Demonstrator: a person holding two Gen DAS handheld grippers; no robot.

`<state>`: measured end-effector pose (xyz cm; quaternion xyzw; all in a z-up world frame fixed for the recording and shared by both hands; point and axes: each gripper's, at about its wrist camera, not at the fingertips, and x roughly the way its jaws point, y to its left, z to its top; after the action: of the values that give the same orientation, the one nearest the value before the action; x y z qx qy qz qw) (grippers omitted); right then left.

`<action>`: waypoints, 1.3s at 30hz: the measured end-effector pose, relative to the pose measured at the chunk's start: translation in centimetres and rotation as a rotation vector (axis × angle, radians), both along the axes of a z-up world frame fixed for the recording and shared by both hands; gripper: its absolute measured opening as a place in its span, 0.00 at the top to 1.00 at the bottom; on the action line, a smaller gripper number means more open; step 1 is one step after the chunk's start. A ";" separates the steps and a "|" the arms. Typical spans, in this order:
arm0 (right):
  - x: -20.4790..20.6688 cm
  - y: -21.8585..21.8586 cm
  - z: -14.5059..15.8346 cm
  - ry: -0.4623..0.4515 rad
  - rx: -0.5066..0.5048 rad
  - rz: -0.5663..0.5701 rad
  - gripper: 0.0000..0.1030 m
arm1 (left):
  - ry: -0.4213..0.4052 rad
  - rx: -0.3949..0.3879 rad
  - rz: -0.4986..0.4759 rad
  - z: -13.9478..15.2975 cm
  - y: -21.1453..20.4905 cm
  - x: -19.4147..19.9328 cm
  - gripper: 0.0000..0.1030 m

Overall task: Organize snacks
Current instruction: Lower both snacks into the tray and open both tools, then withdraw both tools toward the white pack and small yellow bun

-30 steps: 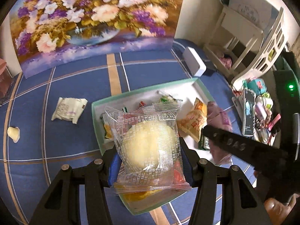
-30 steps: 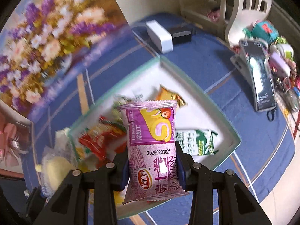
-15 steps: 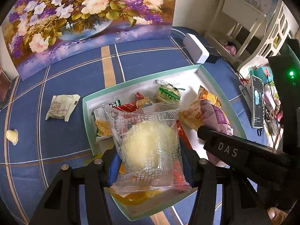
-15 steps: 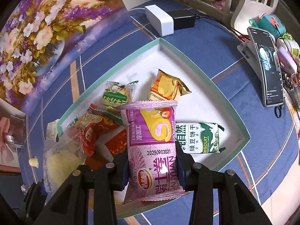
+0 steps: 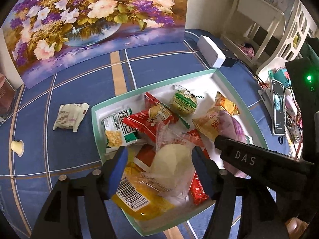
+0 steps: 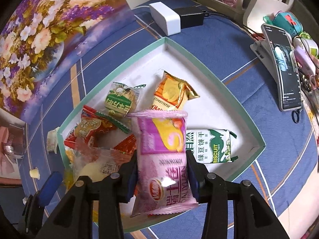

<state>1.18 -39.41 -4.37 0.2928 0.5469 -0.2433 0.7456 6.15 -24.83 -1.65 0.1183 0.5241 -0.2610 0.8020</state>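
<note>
Left tongs [image 5: 159,169]: jaws opening, blue pads clear of the clear bun pack [image 5: 173,165], which lies released between them on the snack heap in the tray [image 5: 235,91].
Bun pack: tilted, long axis running from the tongs up and away; its right edge is close by the right pad, and whether they touch cannot be told.
Right tongs [image 6: 162,172]: jaws opening, the pink pack [image 6: 162,155] upright between them with the pads at its sides; the motion blur leaves it unclear whether they press on it.
Pink pack: over the tray's near edge, long axis pointing away from the camera, sealed end farthest.
Left view only: barcoded yellow pack [image 5: 139,199] under the bun pack; green-and-white corn pack [image 5: 119,129] at the tray's left wall; white pack [image 5: 69,116] and small cup [image 5: 18,148] on the blue bench [image 5: 79,83] left of the tray.
Right view only: green biscuit pack [image 6: 211,147] lying crosswise in the tray beside the pink pack.
Mid tray, both views: red pack [image 5: 151,119], round green pack [image 5: 184,103], orange pack [image 6: 171,93].
Far: white box [image 6: 165,18], phone [image 6: 283,67] on its stand, flower painting [image 5: 89,20].
</note>
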 end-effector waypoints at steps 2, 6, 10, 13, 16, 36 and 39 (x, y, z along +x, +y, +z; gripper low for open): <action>-0.1 -0.1 0.3 -0.010 -0.004 -0.005 0.38 | -0.004 -0.005 -0.001 0.3 0.1 0.0 0.33; -0.3 -0.2 1.4 -0.043 -0.018 -0.018 0.38 | -0.024 -0.004 0.009 1.1 0.5 0.1 0.33; -0.4 -0.2 2.5 -0.066 -0.038 -0.025 0.38 | -0.031 -0.015 0.030 1.8 1.2 0.6 0.32; -0.7 -0.2 3.2 -0.078 -0.050 -0.028 0.38 | -0.036 -0.012 0.065 2.0 2.2 1.2 0.29; -0.7 -0.3 3.6 -0.089 -0.053 -0.027 0.38 | -0.026 -0.018 0.102 1.9 3.2 2.0 0.29; 1.2 2.3 2.7 -0.058 -0.087 0.082 0.12 | 0.004 -0.077 0.435 1.3 12.1 6.4 0.17; 1.3 2.6 3.0 -0.074 -0.100 0.089 0.07 | -0.003 -0.096 0.478 1.3 13.1 6.6 0.02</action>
<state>2.49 -36.82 -1.39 0.2394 0.5186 -0.2261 0.7891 12.79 -11.78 -0.35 -0.0470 0.5230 -0.0880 0.8465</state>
